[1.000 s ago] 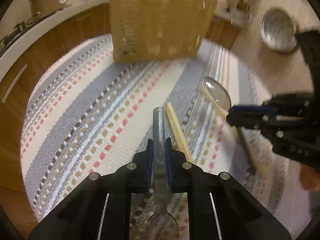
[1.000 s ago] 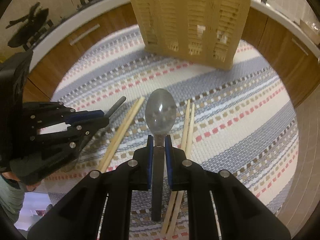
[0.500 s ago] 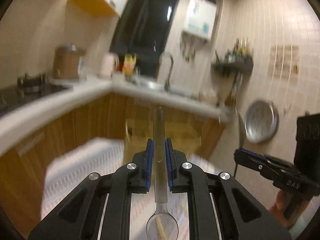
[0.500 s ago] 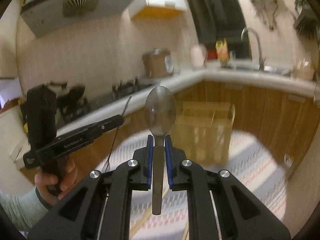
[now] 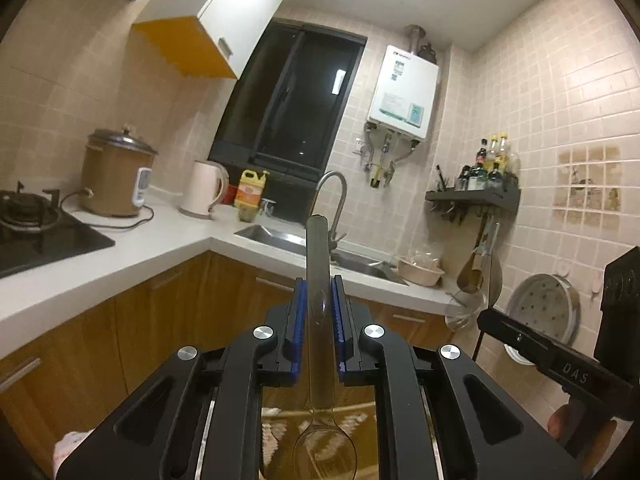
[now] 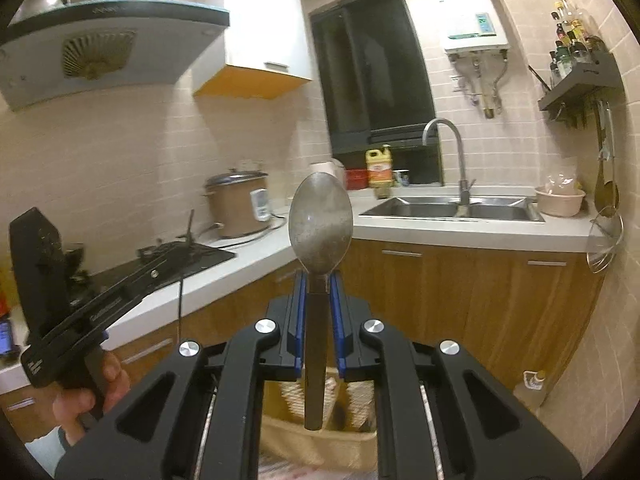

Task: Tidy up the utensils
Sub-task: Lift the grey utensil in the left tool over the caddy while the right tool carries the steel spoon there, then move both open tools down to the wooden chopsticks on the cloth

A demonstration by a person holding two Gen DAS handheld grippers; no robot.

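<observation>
My left gripper (image 5: pixel 317 304) is shut on a metal spoon (image 5: pixel 318 264), held by its handle; the handle points up and the bowl hangs low behind the jaws. My right gripper (image 6: pixel 317 300) is shut on a second metal spoon (image 6: pixel 320 226), bowl up, handle hanging down. Both grippers are raised and level, facing the kitchen wall. The beige slotted utensil basket (image 6: pixel 316 440) shows just below the right spoon's handle tip; its rim also shows in the left wrist view (image 5: pixel 280 412). Each view shows the other gripper at its side: the right one (image 5: pixel 560 360) and the left one (image 6: pixel 80 312).
White L-shaped counter (image 5: pixel 160 248) over wooden cabinets, with a gas hob (image 5: pixel 36 232), rice cooker (image 5: pixel 116 172), kettle (image 5: pixel 204 188) and steel sink with tap (image 6: pixel 452 204). A wall shelf with bottles (image 5: pixel 480 192) and hanging ladles are at the right. The striped cloth is mostly out of view.
Both grippers have lifted off the striped cloth and tilted up from looking down at the table to looking level at the kitchen. Each still holds its spoon. The basket has dropped to the bottom edge.
</observation>
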